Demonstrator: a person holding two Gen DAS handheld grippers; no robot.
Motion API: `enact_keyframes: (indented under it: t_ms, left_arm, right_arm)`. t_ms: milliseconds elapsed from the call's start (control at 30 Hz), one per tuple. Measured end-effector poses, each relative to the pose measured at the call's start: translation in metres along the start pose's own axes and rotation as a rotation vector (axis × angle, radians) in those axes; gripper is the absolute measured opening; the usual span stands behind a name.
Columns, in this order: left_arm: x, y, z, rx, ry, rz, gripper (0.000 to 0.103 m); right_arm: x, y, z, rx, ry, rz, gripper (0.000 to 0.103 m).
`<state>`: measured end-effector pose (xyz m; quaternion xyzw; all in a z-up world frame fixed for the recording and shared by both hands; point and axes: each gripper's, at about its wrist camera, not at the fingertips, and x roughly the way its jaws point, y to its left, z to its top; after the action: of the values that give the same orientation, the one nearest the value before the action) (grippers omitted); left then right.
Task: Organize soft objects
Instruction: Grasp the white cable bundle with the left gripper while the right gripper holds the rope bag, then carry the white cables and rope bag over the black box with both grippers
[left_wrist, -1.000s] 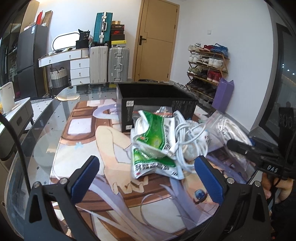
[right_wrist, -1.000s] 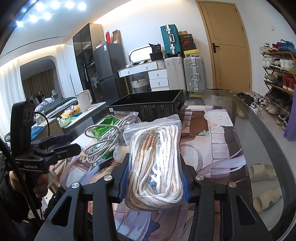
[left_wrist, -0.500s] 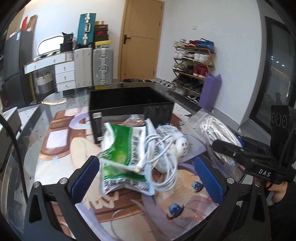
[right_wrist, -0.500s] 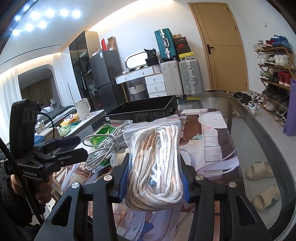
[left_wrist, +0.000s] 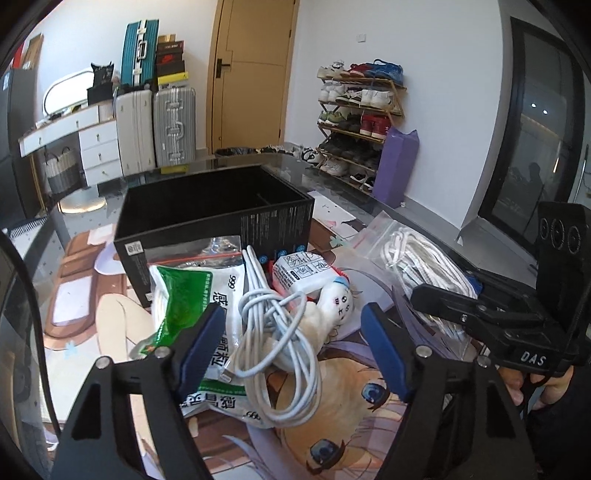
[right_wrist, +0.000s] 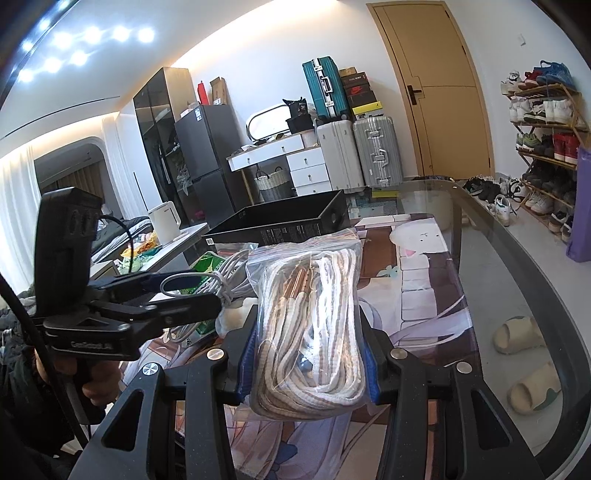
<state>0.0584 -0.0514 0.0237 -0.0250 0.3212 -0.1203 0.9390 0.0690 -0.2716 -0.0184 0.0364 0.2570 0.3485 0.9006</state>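
My right gripper (right_wrist: 308, 354) is shut on a clear zip bag of white and tan cord (right_wrist: 310, 325), held above the table; bag and gripper also show in the left wrist view (left_wrist: 424, 273). My left gripper (left_wrist: 295, 343) is open, its blue pads either side of a coiled white cable (left_wrist: 277, 339) and a small white plush (left_wrist: 332, 306). Green-and-white sachets (left_wrist: 192, 295) and a white packet (left_wrist: 303, 273) lie in the same pile. A black open box (left_wrist: 214, 206) stands behind the pile.
The glass table carries an anime-print mat (left_wrist: 332, 406); its curved edge (right_wrist: 517, 258) runs on the right. Suitcases (left_wrist: 155, 125), a drawer unit, a door and a shoe rack (left_wrist: 354, 122) stand beyond. Slippers (right_wrist: 517, 332) lie on the floor below.
My left gripper has moved forward and right over the pile and narrowed around the white cable. My right gripper still holds the cord bag, nearly unmoved.
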Motion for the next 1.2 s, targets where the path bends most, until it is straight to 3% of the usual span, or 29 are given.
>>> enact_keyframes:
  t_ms: [333,400,467,500,1200]
  left_arm:
    - [0.017,0.002,0.002,-0.004,0.049,-0.013,0.062]
    - [0.017,0.002,0.002,-0.003,0.049,-0.005,0.054]
    - [0.018,0.004,0.001,-0.008,0.054,0.017,0.036]
    - [0.018,0.005,0.0,-0.014,0.055,0.017,0.035]
    - [-0.032,0.022,0.009,-0.065,-0.069,-0.009,0.032]
  right_arm:
    - [0.005,-0.001,0.001,0.009,0.014,0.005,0.046]
    - [0.004,-0.001,0.001,0.005,0.014,0.002,0.046]
    - [0.004,-0.001,0.001,0.004,0.012,0.002,0.046]
    - [0.004,-0.001,0.001,0.005,0.012,0.002,0.046]
    - [0.0,0.01,0.012,-0.018,-0.022,0.023,0.046]
